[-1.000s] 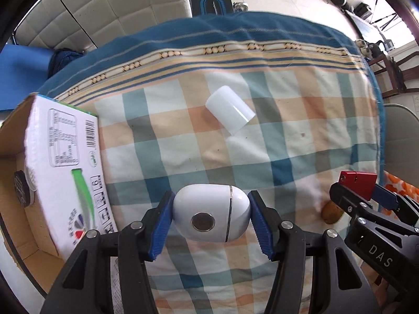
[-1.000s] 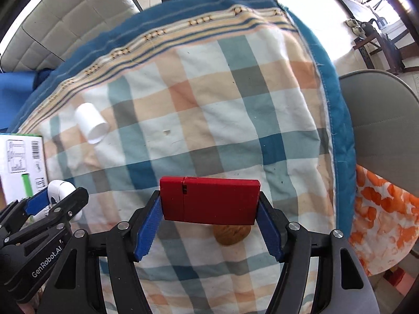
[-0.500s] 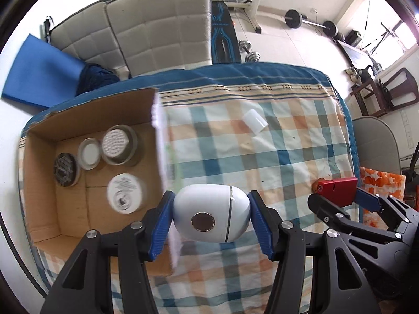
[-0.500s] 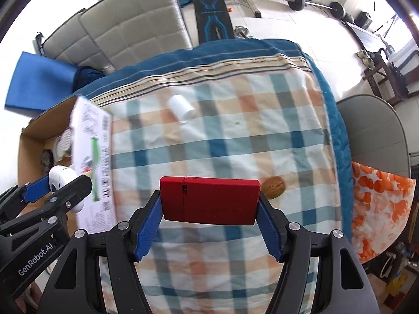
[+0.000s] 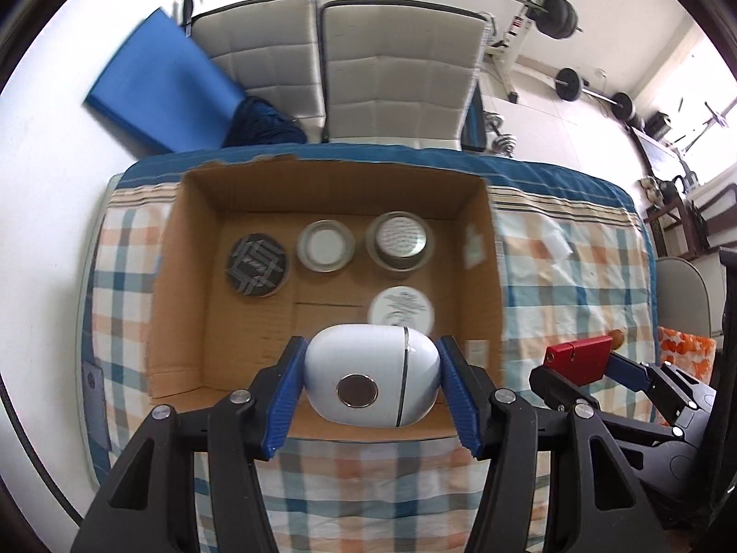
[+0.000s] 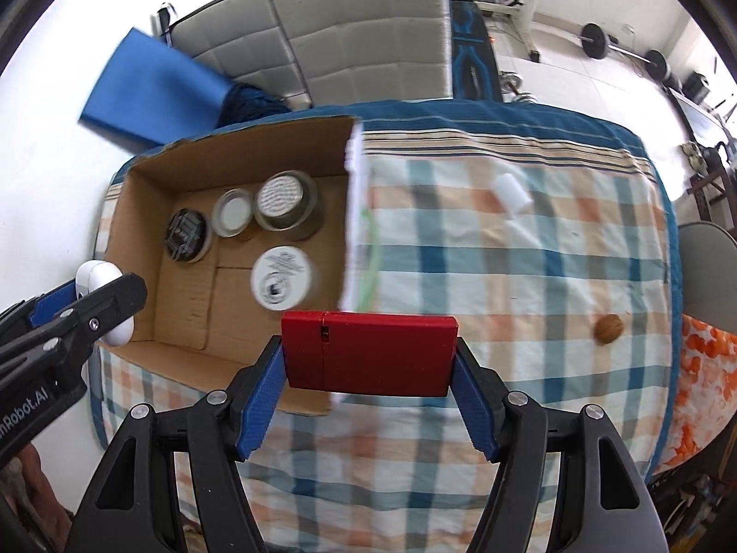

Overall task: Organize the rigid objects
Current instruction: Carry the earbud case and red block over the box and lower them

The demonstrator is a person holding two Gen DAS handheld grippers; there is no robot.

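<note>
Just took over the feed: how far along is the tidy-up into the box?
Done: four round tins sit in the cardboard box, including the dark-lidded tin. In hand: the left gripper is shut on the white case above the box, and the right gripper is shut on the red box. Left: the white cylinder and the walnut lie on the checked cloth.

Both grippers are raised side by side, the left gripper (image 5: pixel 371 389) clamped on something white, the right gripper (image 6: pixel 368 361) at its three o'clock, clamped on something red.
</note>
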